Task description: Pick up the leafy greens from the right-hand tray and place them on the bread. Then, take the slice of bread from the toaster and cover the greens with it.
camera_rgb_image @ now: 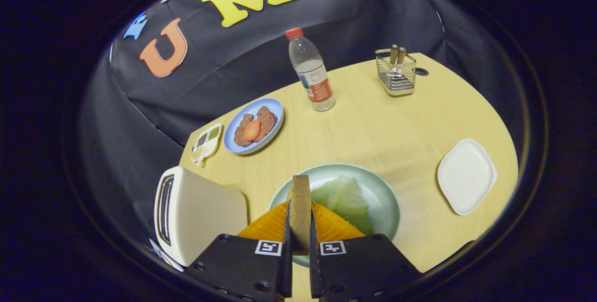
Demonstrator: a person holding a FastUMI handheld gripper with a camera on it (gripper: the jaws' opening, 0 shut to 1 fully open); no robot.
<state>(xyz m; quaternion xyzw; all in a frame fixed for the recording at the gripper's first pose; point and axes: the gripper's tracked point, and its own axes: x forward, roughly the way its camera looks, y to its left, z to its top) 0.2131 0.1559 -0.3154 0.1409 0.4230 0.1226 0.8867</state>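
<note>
A staged kitchen scene inside a recording booth is shown, not a real home. A pale wooden worktop [373, 129] is backed by draped black cloth [233, 64] in place of walls. Kitchen items are laid out on it: a white toaster [196, 213], a pale green plate [385, 199] bearing leafy greens [347, 197], a blue plate [275, 108] of brown food topped with a tomato slice [252, 129], an empty white square dish [466, 176], a small sectioned condiment dish [207, 141], a wire cutlery holder [396, 75] with wooden handles, and a clear water bottle [311, 71] with a red cap.
</note>
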